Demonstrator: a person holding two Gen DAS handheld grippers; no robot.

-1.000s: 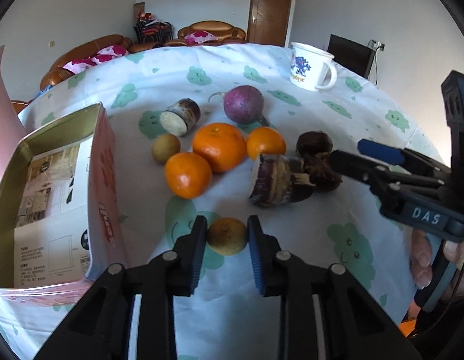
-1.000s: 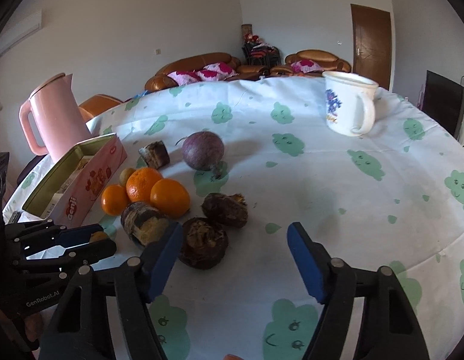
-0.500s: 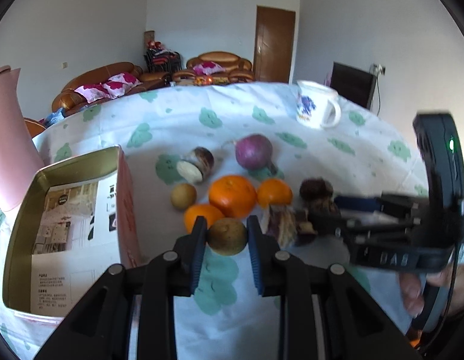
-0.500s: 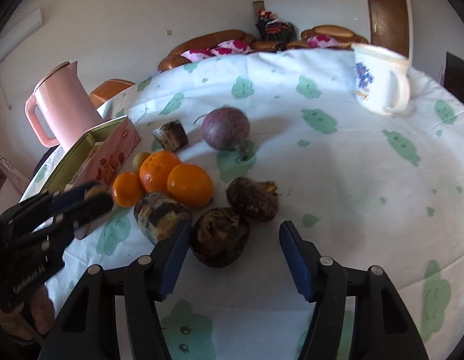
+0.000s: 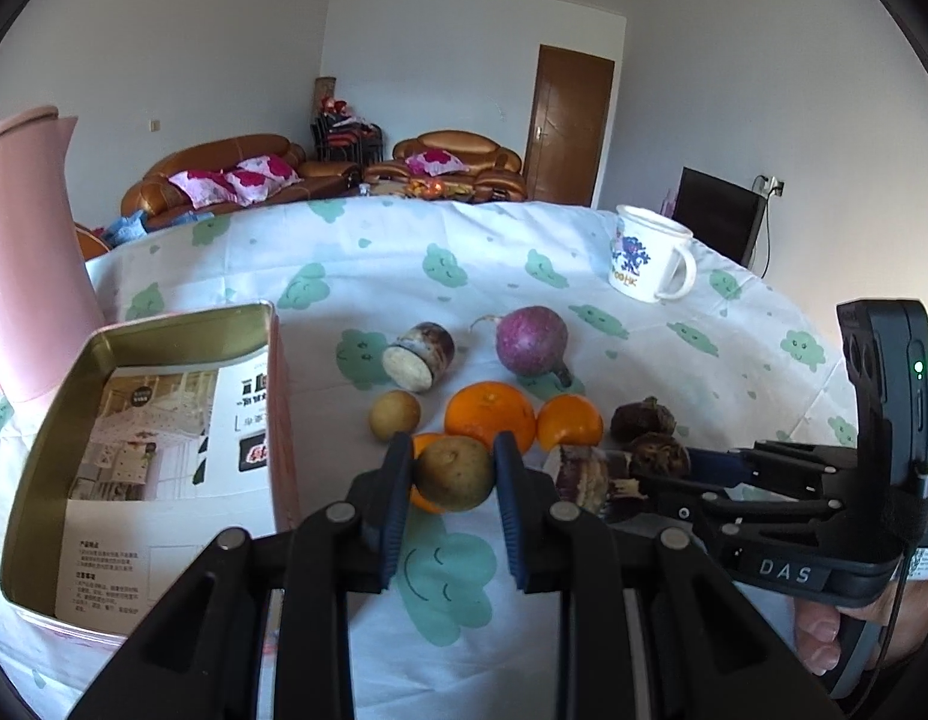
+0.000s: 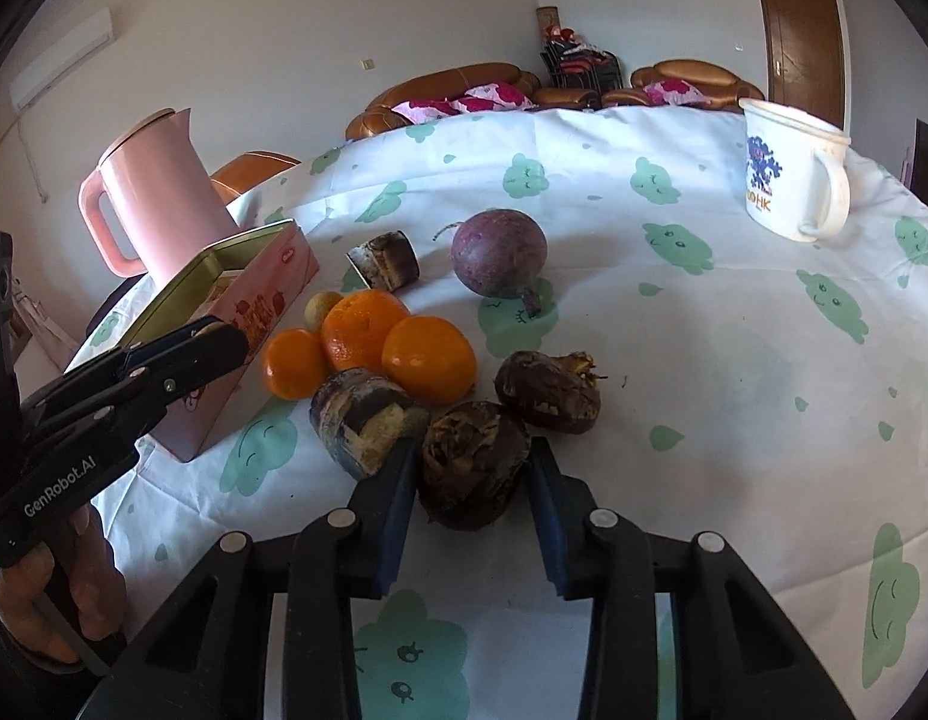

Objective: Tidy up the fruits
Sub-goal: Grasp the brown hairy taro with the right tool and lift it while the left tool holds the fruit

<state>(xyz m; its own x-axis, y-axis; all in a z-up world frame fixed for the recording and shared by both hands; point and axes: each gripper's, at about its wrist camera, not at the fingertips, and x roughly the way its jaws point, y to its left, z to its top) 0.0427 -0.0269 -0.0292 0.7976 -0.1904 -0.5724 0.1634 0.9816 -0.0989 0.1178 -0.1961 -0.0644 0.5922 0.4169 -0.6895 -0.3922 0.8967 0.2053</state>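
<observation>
My left gripper (image 5: 453, 471) is shut on a small brownish-yellow fruit (image 5: 454, 473) and holds it above the table, right of the open pink tin (image 5: 164, 330). My right gripper (image 6: 471, 471) has its jaws close around a dark brown shrivelled root (image 6: 473, 465) on the cloth; contact on both sides is not clear. Three oranges (image 6: 368, 330) lie in a cluster, with a second small yellow fruit (image 5: 394, 414), a purple round root (image 6: 499, 253), two cut taro pieces (image 6: 368, 420) and another dark root (image 6: 548, 391) around them.
A pink kettle (image 6: 158, 198) stands behind the tin at the left. A white mug (image 6: 791, 171) stands at the far right. The tin holds a printed paper sheet (image 5: 164, 432). The cloud-patterned tablecloth (image 6: 734, 360) covers the round table.
My left gripper has lifted the small fruit off the cloth and tilted up. My right gripper has moved forward and narrowed around the dark root.
</observation>
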